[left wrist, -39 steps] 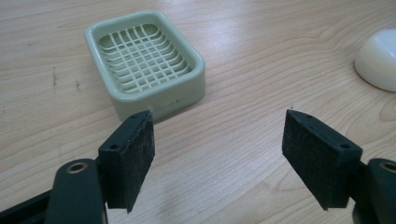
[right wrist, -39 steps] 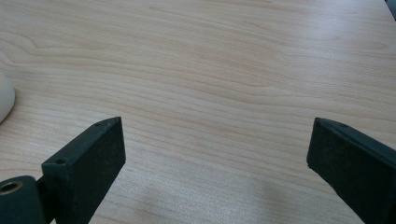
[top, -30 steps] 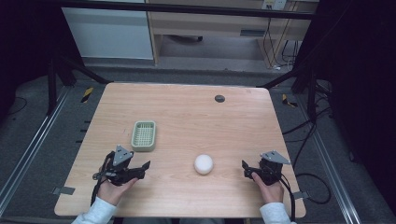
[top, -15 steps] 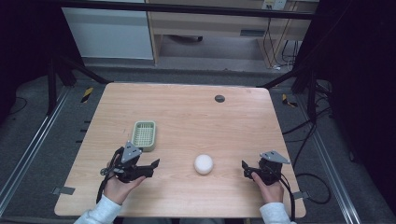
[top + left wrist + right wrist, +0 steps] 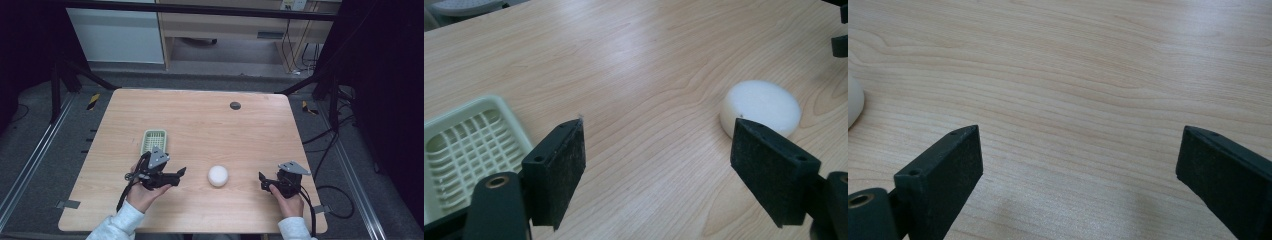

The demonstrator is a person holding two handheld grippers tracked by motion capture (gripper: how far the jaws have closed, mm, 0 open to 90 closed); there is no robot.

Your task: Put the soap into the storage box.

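Observation:
A white round puck-shaped object (image 5: 218,175) (image 5: 760,106) lies on the wooden table (image 5: 200,125), near the front. My left gripper (image 5: 179,175) (image 5: 659,165) is open just left of it, its jaws wide apart with nothing between them. A pale green slotted tray (image 5: 154,140) (image 5: 461,150) sits behind and beside that gripper. My right gripper (image 5: 261,181) (image 5: 1080,170) rests open at the front right, pointing left toward the white object, whose edge (image 5: 853,102) shows at the far left of the right gripper view.
A small dark round disc (image 5: 235,105) lies near the table's far edge. Cables trail from both grippers over the front edge. A dark metal frame and floor rails surround the table.
My left gripper has moved right and a little forward, from beside the green tray toward the white object. The right gripper has stayed put.

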